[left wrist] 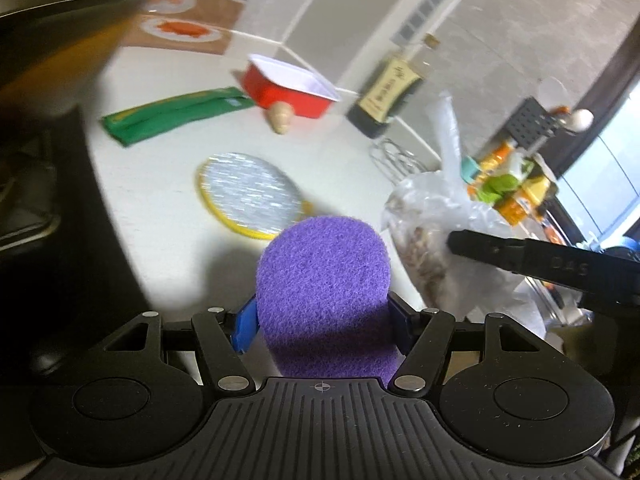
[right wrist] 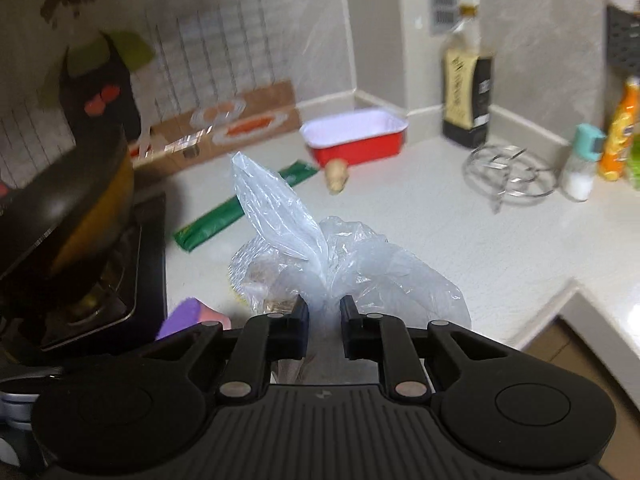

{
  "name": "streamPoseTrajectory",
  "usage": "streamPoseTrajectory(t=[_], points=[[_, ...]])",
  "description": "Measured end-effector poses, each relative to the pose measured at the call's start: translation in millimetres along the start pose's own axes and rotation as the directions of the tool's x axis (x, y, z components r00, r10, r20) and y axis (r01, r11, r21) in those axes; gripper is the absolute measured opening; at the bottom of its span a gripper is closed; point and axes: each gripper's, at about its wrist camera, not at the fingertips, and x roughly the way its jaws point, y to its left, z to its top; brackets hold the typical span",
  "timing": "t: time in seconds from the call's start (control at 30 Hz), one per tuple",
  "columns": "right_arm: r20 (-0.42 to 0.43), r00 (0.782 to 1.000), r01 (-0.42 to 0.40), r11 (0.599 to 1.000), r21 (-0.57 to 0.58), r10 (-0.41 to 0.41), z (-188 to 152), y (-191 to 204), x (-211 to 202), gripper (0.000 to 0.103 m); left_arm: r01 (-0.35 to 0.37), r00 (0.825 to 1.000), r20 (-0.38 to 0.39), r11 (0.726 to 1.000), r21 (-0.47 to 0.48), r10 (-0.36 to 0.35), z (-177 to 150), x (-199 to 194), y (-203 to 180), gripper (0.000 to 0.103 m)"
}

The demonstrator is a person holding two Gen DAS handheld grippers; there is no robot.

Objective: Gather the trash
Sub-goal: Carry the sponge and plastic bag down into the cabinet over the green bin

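Observation:
A clear plastic trash bag (right wrist: 352, 264) with brownish scraps inside is pinched at its gathered neck by my right gripper (right wrist: 324, 316), which is shut on it. The same bag (left wrist: 432, 216) shows at the right of the left wrist view, with the right gripper's black finger (left wrist: 520, 254) against it. My left gripper (left wrist: 324, 316) is shut on a purple scouring pad (left wrist: 324, 276), held over the white counter (left wrist: 160, 184). On the counter lie a round foil lid with a yellow rim (left wrist: 248, 194), a green wrapper (left wrist: 176, 114), a red tray (left wrist: 290, 86) and a piece of ginger (left wrist: 282, 118).
A dark pan (right wrist: 68, 208) sits on the stove (right wrist: 100, 304) at the left. A dark sauce bottle (right wrist: 468, 96), a wire trivet (right wrist: 512, 176), a small shaker (right wrist: 582, 164) and an orange bottle (right wrist: 620, 132) stand along the back right. The counter edge (right wrist: 560, 304) drops off at the right.

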Motion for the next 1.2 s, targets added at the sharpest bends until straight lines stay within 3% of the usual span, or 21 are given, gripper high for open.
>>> streamPoseTrajectory(t=[0.2, 0.27, 0.4, 0.57, 0.67, 0.77, 0.83, 0.93, 1.0, 1.1, 1.17, 1.2], points=[[0.073, 0.997, 0.025, 0.998, 0.051, -0.029, -28, -47, -59, 0.016, 0.065, 0.997, -0.047, 0.997, 0.041, -0.063, -23, 23, -58, 0.07], [0.081, 0.995, 0.059, 0.995, 0.075, -0.065, -44, -68, -77, 0.016, 0.099, 0.992, -0.08, 0.993, 0.059, -0.094, -37, 31, -79, 0.07], [0.08, 0.985, 0.14, 0.977, 0.161, -0.155, -92, -124, -107, 0.016, 0.097, 0.986, -0.143, 0.991, 0.087, -0.084, -67, 57, -113, 0.07], [0.001, 0.967, 0.247, 0.939, 0.242, -0.254, -168, -191, -121, 0.016, 0.106, 0.953, -0.292, 0.991, 0.084, -0.077, -117, 121, -142, 0.07], [-0.067, 0.959, 0.283, 0.914, 0.291, -0.275, -216, -226, -120, 0.016, 0.087, 0.919, -0.391, 0.993, 0.083, -0.048, -154, 178, -149, 0.07], [-0.152, 0.935, 0.353, 0.867, 0.35, -0.32, -261, -252, -117, 0.016, 0.056, 0.872, -0.488, 0.998, 0.04, -0.03, -190, 240, -145, 0.07], [-0.207, 0.929, 0.368, 0.841, 0.397, -0.308, -286, -268, -119, 0.016, 0.037, 0.846, -0.534, 0.997, 0.064, 0.003, -211, 282, -140, 0.07], [-0.249, 0.911, 0.404, 0.83, 0.383, -0.329, -310, -276, -124, 0.016, -0.048, 0.801, -0.584, 0.986, 0.157, 0.132, -239, 345, -131, 0.07], [-0.275, 0.896, 0.433, 0.82, 0.375, -0.347, -322, -281, -125, 0.016, -0.098, 0.748, -0.627, 0.971, 0.22, 0.218, -259, 380, -122, 0.07], [-0.302, 0.885, 0.453, 0.805, 0.383, -0.354, -336, -288, -126, 0.016, -0.158, 0.712, -0.661, 0.972, 0.175, 0.235, -279, 420, -98, 0.07], [-0.314, 0.876, 0.467, 0.802, 0.371, -0.365, -341, -289, -125, 0.016, -0.185, 0.7, -0.657, 0.96, 0.21, 0.279, -289, 437, -88, 0.071], [-0.321, 0.871, 0.476, 0.802, 0.362, -0.372, -343, -290, -124, 0.016, -0.198, 0.694, -0.64, 0.942, 0.271, 0.33, -294, 444, -86, 0.07]])
